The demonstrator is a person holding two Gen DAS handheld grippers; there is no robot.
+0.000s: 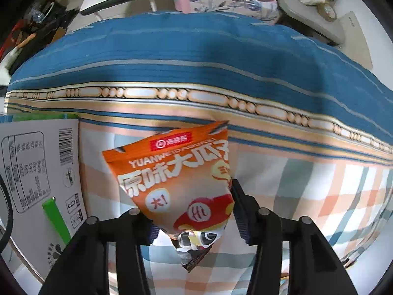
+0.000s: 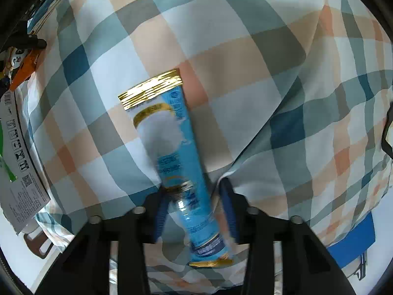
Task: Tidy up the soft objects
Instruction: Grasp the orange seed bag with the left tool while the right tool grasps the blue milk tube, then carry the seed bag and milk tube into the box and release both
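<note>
Snack bag pinched in left claw; sachet between right claw fingers

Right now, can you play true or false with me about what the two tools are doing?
1. The left tool holds an orange sunflower seed packet. True.
2. The right tool holds a red ball. False: a blue sachet with gold ends sits between its fingers, though blur hides how tightly they grip it.
3. The white cardboard box lies to the left of the seed packet. True.
4. The bedsheet is plain green. False: it is plaid in blue, orange and white.
5. The blue striped pillow lies beyond the seed packet. True.
6. The seed packet has a cat on it. False: a panda face shows at its lower end.
</note>
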